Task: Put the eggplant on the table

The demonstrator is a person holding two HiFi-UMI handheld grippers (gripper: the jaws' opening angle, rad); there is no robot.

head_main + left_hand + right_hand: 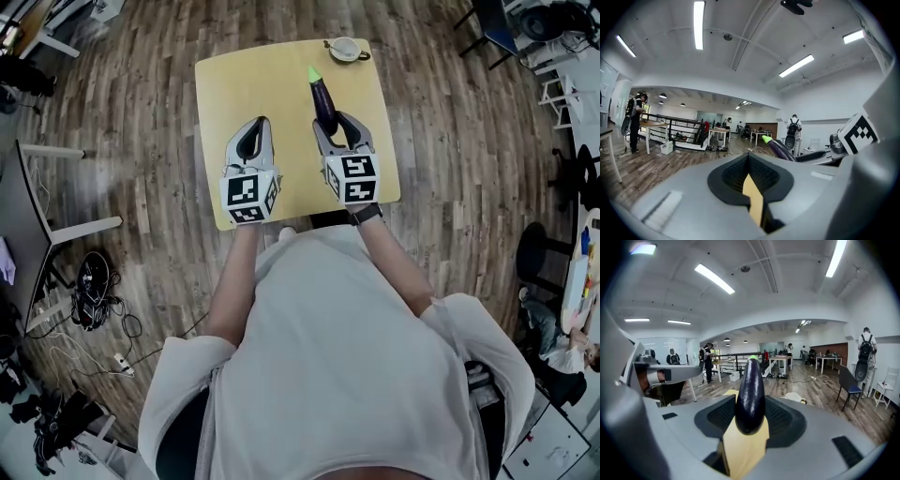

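A dark purple eggplant [324, 101] with a green tip is gripped by my right gripper [336, 127], which is shut on its thick end. The eggplant points away from me over the yellow table [244, 84]. In the right gripper view the eggplant [750, 390] sticks up between the jaws of the right gripper [750, 417]. My left gripper [255, 127] hovers beside it on the left, shut with nothing in it. In the left gripper view, the left gripper [749, 158] shows its tips meeting, with the eggplant [780, 149] off to the right.
A white cup on a saucer [344, 49] sits at the table's far right corner and shows again as the cup [793, 397] in the right gripper view. Wooden floor surrounds the small table. A desk and cables [94, 291] lie to the left, and chairs [539, 253] to the right.
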